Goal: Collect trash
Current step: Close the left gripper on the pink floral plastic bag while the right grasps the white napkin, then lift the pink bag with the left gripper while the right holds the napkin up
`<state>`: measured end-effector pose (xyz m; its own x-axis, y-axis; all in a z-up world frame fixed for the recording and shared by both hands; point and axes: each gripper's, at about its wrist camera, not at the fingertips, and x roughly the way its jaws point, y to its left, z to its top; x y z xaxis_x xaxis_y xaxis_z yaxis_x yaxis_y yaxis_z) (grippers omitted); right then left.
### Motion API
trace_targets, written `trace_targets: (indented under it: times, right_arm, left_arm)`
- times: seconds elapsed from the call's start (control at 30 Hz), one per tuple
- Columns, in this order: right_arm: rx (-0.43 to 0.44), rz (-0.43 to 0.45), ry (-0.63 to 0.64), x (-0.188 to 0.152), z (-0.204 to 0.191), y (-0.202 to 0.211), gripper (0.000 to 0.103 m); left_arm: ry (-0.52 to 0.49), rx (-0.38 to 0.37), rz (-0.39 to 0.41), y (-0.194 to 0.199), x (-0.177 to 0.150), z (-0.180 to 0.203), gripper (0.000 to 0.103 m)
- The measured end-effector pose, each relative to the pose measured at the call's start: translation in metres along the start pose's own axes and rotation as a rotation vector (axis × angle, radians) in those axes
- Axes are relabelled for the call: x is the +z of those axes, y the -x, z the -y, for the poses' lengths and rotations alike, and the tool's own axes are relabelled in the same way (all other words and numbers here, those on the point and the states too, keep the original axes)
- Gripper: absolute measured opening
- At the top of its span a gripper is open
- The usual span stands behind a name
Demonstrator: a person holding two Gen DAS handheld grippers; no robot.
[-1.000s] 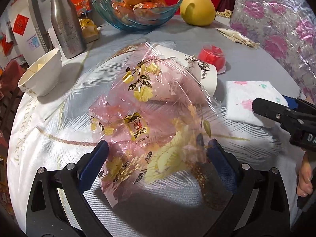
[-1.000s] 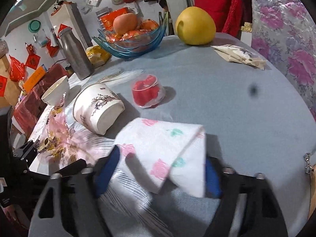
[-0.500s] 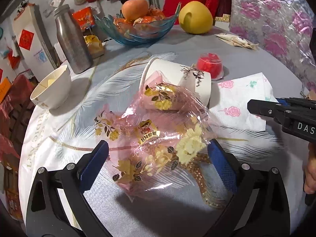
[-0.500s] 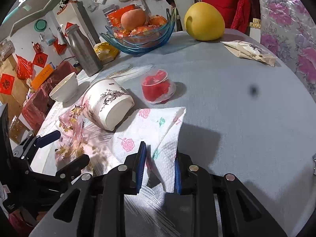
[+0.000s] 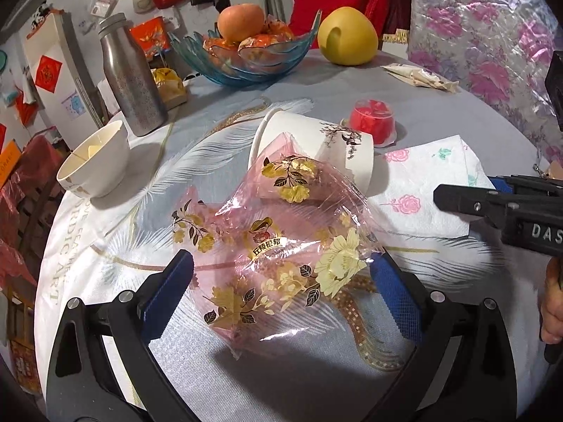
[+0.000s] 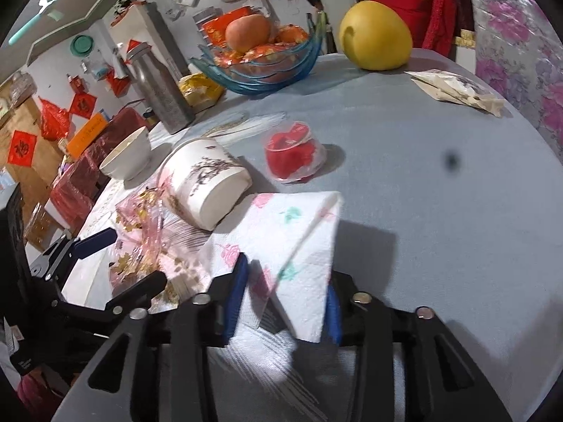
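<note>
A crumpled pink plastic wrapper [image 5: 281, 239] with gold flowers lies on the tablecloth between the wide-apart fingers of my left gripper [image 5: 278, 285], which is open. A tipped white paper cup [image 5: 327, 144] lies just behind the wrapper. My right gripper [image 6: 285, 302] holds a folded flowered paper napkin [image 6: 299, 239] between its fingers, jaws partly apart around the fold. The napkin [image 5: 429, 190] and right gripper [image 5: 499, 204] also show in the left wrist view. A red jelly cup [image 6: 293, 154] stands beyond the napkin.
A white bowl [image 5: 95, 161], a steel bottle [image 5: 130, 77], a blue glass fruit bowl [image 5: 246, 52], a yellow pomelo [image 5: 346, 37] and a flat beige packet [image 5: 418, 77] stand at the back of the round table. A flowered cover [image 5: 485, 35] hangs at right.
The right gripper closed on the napkin half a second ago and now stands wider around its fold. The wrapper settled lower between the left fingers; the left gripper drew back slightly.
</note>
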<state>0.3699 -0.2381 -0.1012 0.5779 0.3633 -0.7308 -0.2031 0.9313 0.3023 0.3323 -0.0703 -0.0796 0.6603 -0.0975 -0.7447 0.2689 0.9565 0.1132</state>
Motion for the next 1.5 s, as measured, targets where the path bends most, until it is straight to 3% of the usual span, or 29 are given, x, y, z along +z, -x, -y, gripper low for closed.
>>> trace_targets:
  times: [0.17, 0.27, 0.37, 0.43, 0.77, 0.9, 1.03, 1.17, 1.4, 1.5]
  right_arm:
    - [-0.02, 0.0, 0.021, 0.0, -0.005, 0.0, 0.045]
    - [-0.039, 0.003, 0.02, -0.001, -0.005, 0.001, 0.04]
    - [-0.049, 0.009, 0.004, -0.001, -0.002, 0.002, 0.031]
    - [-0.026, 0.003, -0.006, -0.001, 0.001, 0.001, 0.018]
    - [-0.014, 0.001, -0.007, -0.001, 0.0, 0.001, 0.019]
    - [-0.019, 0.004, -0.009, -0.001, 0.001, 0.001, 0.02]
    - [-0.02, 0.005, -0.012, -0.002, 0.001, 0.002, 0.021]
    - [-0.018, 0.006, -0.014, -0.002, 0.001, 0.002, 0.021]
    - [-0.013, 0.006, -0.018, -0.002, 0.002, 0.001, 0.022]
    - [-0.013, 0.007, -0.019, -0.002, 0.003, 0.002, 0.022]
  left_arm:
    - [0.006, 0.008, 0.015, 0.0, 0.003, -0.006, 0.096]
    - [0.033, 0.005, 0.026, -0.002, 0.008, -0.015, 0.096]
    - [0.061, -0.055, 0.027, -0.004, 0.012, -0.02, 0.096]
    - [0.065, -0.086, 0.024, -0.006, 0.014, -0.021, 0.096]
    - [0.143, -0.165, 0.017, -0.014, 0.02, -0.035, 0.096]
    - [0.182, -0.181, 0.054, -0.005, 0.021, -0.044, 0.096]
    - [0.234, -0.249, 0.087, 0.002, 0.022, -0.053, 0.096]
    - [0.282, -0.25, 0.06, -0.004, 0.02, -0.062, 0.096]
    - [0.336, -0.315, 0.163, 0.022, 0.018, -0.08, 0.096]
    - [0.353, -0.3, 0.133, 0.015, 0.019, -0.083, 0.096]
